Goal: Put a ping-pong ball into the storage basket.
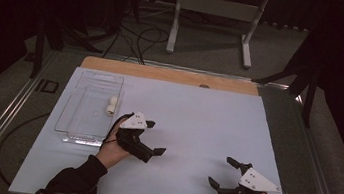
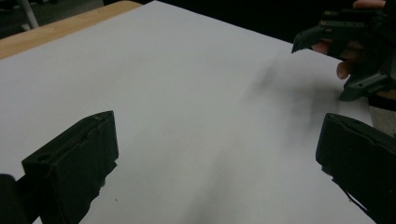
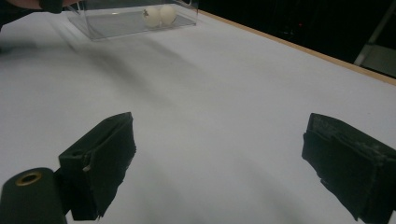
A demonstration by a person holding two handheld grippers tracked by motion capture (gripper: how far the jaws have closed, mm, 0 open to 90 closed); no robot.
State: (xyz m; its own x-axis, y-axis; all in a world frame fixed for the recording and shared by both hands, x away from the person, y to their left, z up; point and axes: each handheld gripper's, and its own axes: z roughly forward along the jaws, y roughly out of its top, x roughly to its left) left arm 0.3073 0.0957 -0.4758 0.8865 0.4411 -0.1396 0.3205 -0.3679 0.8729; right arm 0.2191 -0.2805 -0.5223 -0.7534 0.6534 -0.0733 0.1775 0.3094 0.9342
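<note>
- White eggs [image 1: 111, 105] sit together in the clear tray [image 1: 72, 118], far left of the tabletop [image 1: 205, 131].
- My left hand-held gripper [image 1: 157, 138], jaws apart and empty, is nearest; I turn it trayward and descend gently.
- My right hand-held gripper [image 1: 220, 171], also spread, waits.

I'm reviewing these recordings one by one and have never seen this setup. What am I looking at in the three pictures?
No robot here: a person holds a two-jaw tool in each hand. The high view looks down on a white table. The left gripper and the right gripper both stand open and hold nothing. The other two pictures come from cameras riding on each gripper, looking out between its black jaws. At the table's left lies a clear plastic tray with two small white egg-like balls inside, also seen in the right gripper view.
</note>
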